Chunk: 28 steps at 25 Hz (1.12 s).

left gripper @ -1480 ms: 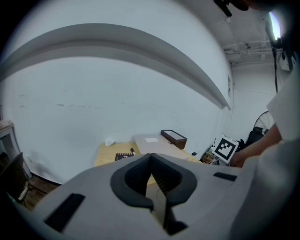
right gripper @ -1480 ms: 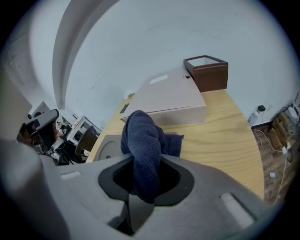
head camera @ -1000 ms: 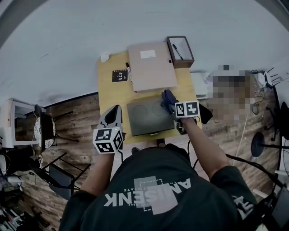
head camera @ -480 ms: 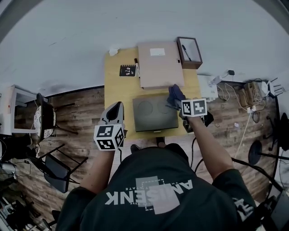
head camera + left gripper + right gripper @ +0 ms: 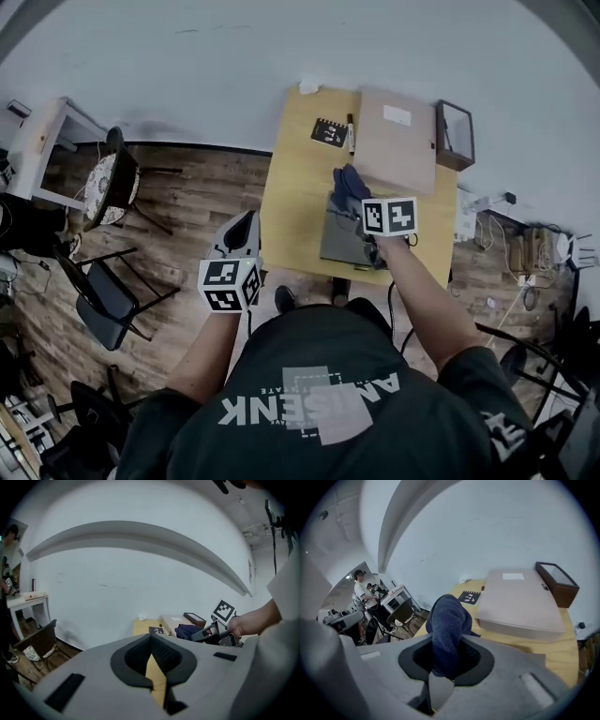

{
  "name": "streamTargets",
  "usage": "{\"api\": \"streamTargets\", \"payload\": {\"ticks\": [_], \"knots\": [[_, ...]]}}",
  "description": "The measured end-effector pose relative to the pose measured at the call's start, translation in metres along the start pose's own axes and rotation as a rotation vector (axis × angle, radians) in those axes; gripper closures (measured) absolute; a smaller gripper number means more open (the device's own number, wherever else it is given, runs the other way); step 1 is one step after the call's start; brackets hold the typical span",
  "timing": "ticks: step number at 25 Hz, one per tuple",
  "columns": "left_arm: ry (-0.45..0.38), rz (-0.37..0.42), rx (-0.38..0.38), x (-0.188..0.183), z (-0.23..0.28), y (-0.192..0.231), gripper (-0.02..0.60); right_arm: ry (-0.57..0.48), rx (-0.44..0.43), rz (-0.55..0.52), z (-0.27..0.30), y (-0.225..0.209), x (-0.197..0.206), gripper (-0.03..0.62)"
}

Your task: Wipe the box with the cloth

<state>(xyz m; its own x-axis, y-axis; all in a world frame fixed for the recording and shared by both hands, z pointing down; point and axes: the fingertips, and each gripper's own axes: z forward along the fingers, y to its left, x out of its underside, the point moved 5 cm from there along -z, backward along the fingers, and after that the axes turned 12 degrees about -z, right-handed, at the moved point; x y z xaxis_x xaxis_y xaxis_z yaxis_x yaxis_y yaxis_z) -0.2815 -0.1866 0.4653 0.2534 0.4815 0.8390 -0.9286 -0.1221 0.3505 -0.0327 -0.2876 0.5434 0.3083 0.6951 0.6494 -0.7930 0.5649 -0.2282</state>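
The right gripper (image 5: pixel 360 201) clamps a dark blue cloth (image 5: pixel 447 627) just beside the tan box (image 5: pixel 520 604). The left gripper (image 5: pixel 151 642) hangs off the table (image 5: pixel 292 202), jaws together and empty.

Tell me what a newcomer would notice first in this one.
The dark blue cloth stands out first, bunched up in the right tool over the yellow table, close to the flat tan box. The left tool hangs idle, shut on nothing, off the table's left side over the wood floor.
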Motion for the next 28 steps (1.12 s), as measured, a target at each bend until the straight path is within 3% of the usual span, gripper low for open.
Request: {"api": "streamTargets", "payload": {"ticks": [5, 10, 20, 28], "knots": [[-0.016, -0.035, -0.066, 0.006, -0.037, 0.045, 0.580, -0.002, 0.017, 0.000, 0.040, 0.046, -0.014, 0.519], [-0.004, -0.047, -0.106, 0.013, -0.068, 0.082, 0.580, -0.053, 0.098, 0.130, 0.080, 0.083, -0.022, 0.518], [0.055, -0.033, -0.160, 0.019, -0.109, 0.132, 0.580, -0.145, 0.439, 0.481, 0.121, 0.080, -0.015, 0.518], [0.068, -0.020, -0.166, 0.024, -0.116, 0.138, 0.580, -0.128, 0.515, 0.640, 0.127, 0.070, 0.010, 0.518]]}}
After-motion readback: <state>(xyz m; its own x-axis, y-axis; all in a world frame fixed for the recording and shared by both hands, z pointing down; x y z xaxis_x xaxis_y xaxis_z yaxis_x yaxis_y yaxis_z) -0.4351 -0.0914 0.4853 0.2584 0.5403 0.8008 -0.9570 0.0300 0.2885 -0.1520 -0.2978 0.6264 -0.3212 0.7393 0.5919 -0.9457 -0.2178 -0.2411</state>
